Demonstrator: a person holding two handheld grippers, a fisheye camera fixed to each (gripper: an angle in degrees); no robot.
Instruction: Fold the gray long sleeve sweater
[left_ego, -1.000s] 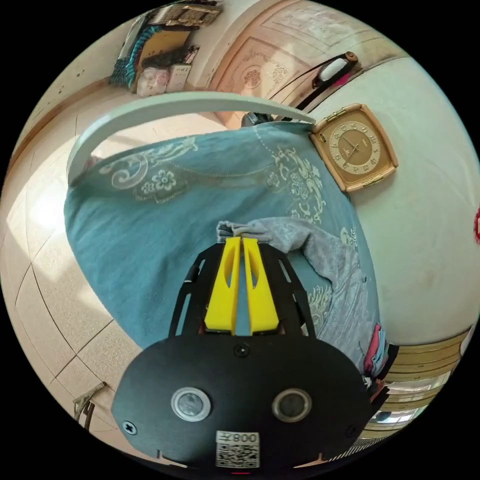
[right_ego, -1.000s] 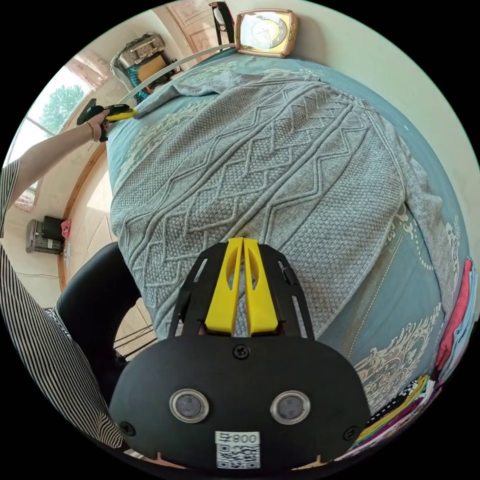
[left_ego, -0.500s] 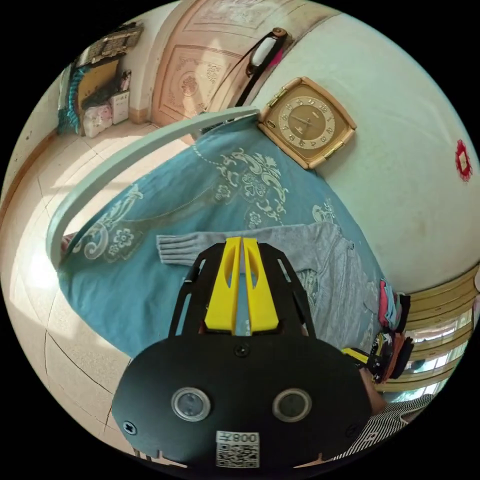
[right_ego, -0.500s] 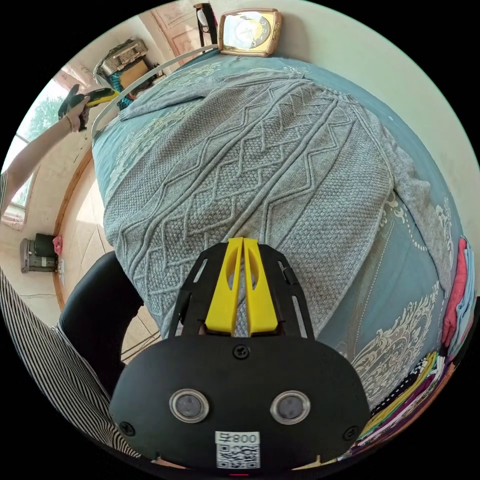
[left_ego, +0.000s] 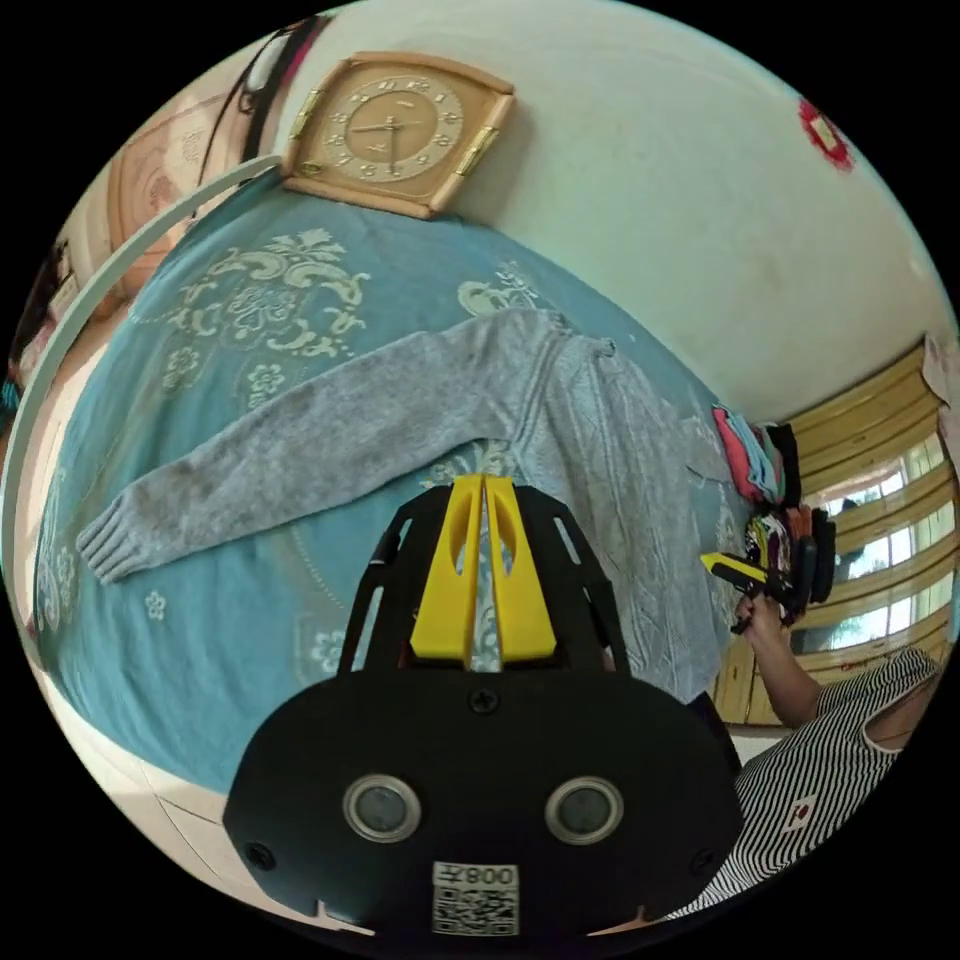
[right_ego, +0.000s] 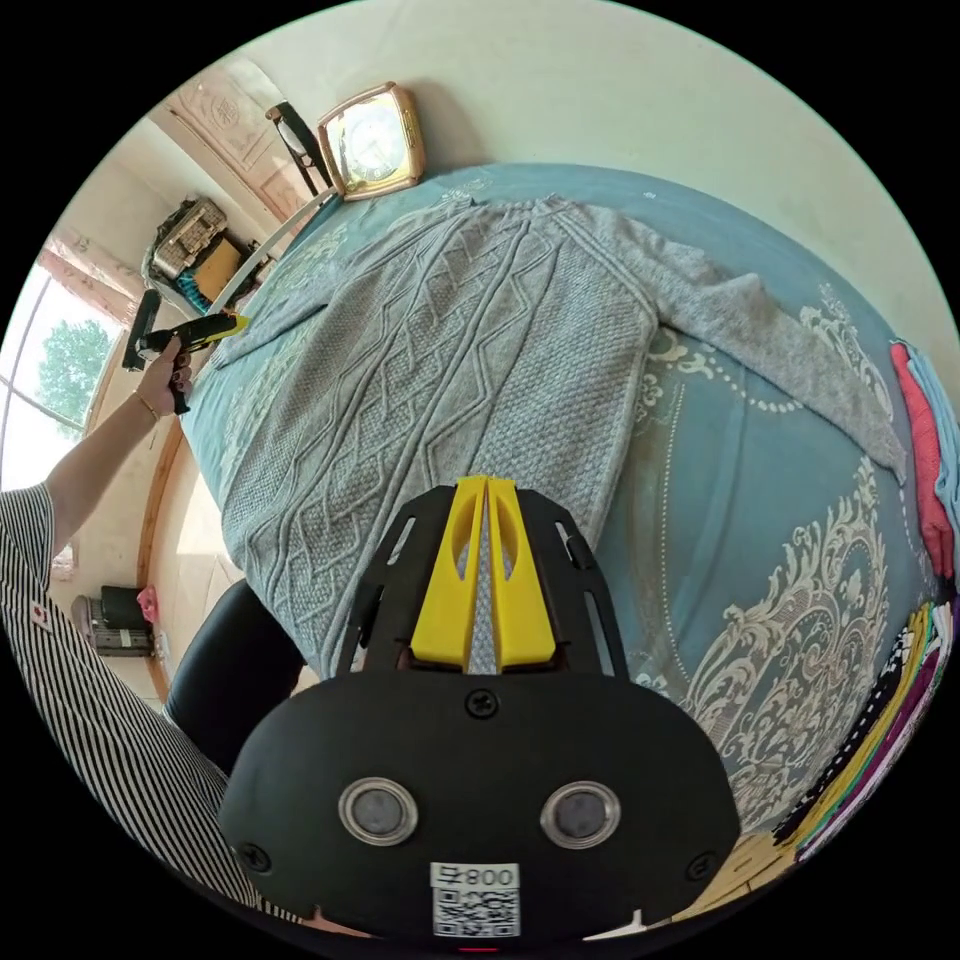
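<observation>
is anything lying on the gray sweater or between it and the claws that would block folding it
Nothing visible does. The gray cable-knit long sleeve sweater lies flat on the teal patterned bedspread with nothing on top. The stack of colourful folded clothes sits beyond one sleeve end, the square gold clock by the wall.

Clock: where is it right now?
The clock leans against the wall at the far edge of the blue bedspread, beyond the gray sweater.

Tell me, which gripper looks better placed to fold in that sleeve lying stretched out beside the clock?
Probably the left gripper. It hangs just beside that outstretched sleeve of the gray sweater, while the right gripper sits over the hem, well away from it.
</observation>
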